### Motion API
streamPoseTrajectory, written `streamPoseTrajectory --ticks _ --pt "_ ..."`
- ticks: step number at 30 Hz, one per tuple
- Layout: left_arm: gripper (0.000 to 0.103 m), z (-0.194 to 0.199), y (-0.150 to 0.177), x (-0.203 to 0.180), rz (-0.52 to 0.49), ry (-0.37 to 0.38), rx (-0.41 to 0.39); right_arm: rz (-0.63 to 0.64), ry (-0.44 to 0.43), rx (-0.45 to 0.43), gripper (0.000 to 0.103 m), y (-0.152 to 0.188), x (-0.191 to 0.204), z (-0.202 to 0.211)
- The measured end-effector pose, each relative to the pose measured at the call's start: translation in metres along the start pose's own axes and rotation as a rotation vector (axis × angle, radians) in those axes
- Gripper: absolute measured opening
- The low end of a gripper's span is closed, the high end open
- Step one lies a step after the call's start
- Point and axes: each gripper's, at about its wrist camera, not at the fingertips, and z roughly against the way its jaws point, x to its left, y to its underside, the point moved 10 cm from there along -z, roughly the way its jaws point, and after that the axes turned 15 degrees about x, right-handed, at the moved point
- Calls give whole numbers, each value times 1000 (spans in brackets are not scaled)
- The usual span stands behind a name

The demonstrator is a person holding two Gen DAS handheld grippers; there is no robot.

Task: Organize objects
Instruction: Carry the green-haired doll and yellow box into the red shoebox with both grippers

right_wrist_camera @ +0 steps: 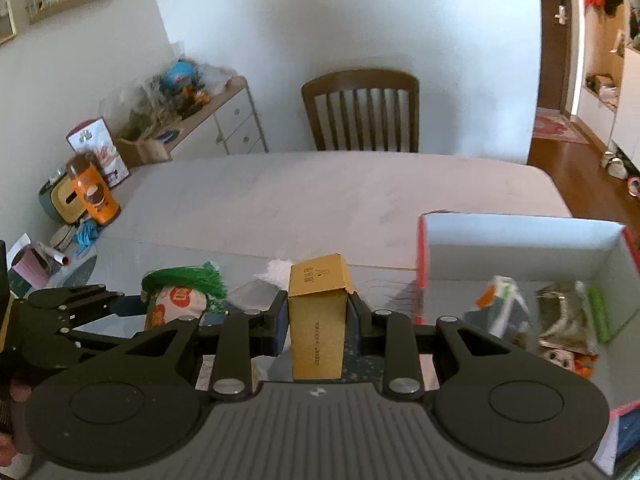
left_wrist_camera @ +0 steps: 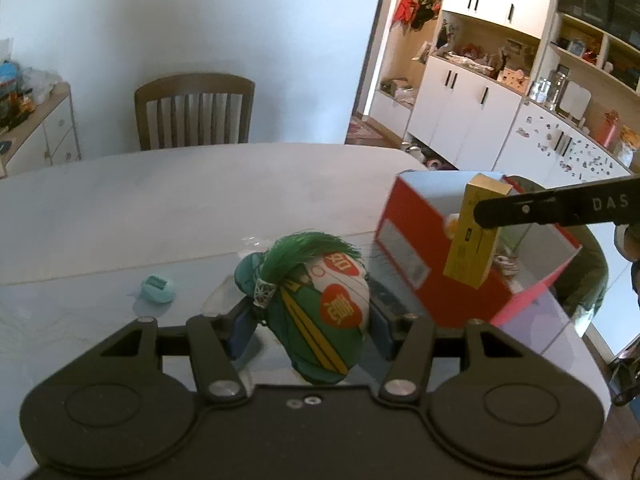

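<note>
My left gripper (left_wrist_camera: 310, 314) is shut on a green fabric pouch (left_wrist_camera: 320, 316) with red patches and a green tassel, held above the table. My right gripper (right_wrist_camera: 318, 316) is shut on a tall yellow carton (right_wrist_camera: 318, 320), held upright. In the left wrist view that yellow carton (left_wrist_camera: 474, 232) hangs beside the near rim of the red box (left_wrist_camera: 412, 256), with the right gripper's black finger (left_wrist_camera: 520, 210) across it. In the right wrist view the pouch (right_wrist_camera: 180, 296) sits at the left, and the red box (right_wrist_camera: 520, 248) with its white inside lies to the right and holds several packets.
A small teal object (left_wrist_camera: 157, 289) lies on the white table (left_wrist_camera: 160, 200) left of the pouch. A wooden chair (right_wrist_camera: 362, 110) stands at the far side. A cluttered sideboard (right_wrist_camera: 192, 96) and an orange bottle (right_wrist_camera: 94, 194) are at the left. White cabinets (left_wrist_camera: 480, 92) fill the right.
</note>
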Motion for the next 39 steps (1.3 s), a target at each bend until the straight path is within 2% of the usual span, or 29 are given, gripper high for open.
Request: streamPoseTrajectory --ticks 7,15,28,35,39 --pt "57 10 -5 -66 -46 60 -15 -49 16 -35 29 10 -36 33" --pt "57 4 -16 -135 -103 114 -26 -75 39 -64 29 16 -85 62" --pt "57 -16 -39 -197 -101 74 -48 -87 39 -69 29 20 -165 72" --pt "57 -32 -62 -249 -165 85 -71 -94 41 -49 29 21 -203 67" --pt "57 -49 -73 -262 -178 69 -59 -103 41 -30 29 23 -221 59"
